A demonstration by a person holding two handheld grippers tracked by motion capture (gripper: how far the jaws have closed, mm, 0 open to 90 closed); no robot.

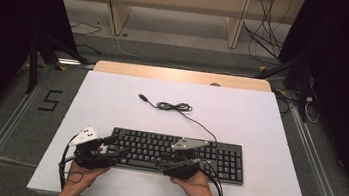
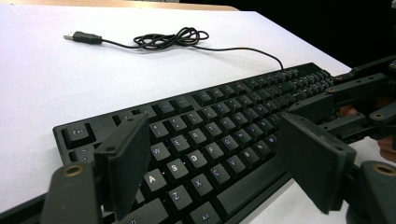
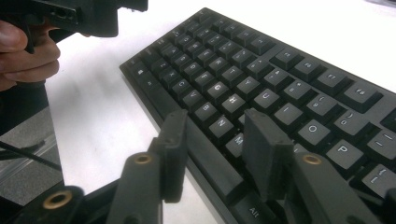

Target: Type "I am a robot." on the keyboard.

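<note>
Both grippers (image 1: 118, 147) (image 1: 186, 156), jaws apart and empty, hover over keyboard (image 1: 215, 156) on white table (image 1: 111, 100).

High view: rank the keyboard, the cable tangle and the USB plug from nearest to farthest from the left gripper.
1. Keyboard, directly under the left gripper.
2. Cable tangle, beyond the keyboard, mid-table.
3. USB plug, just left of the tangle, slightly farther back; close to call.

A black full-size keyboard (image 1: 178, 154) lies flat on the white table (image 1: 260, 123), near the table's front edge, its long side parallel to that edge. Its thin black cable (image 1: 174, 107) leaves the back edge, runs toward the table's middle, bunches in a loose coil and ends in a USB plug (image 1: 143, 97) lying free.
</note>
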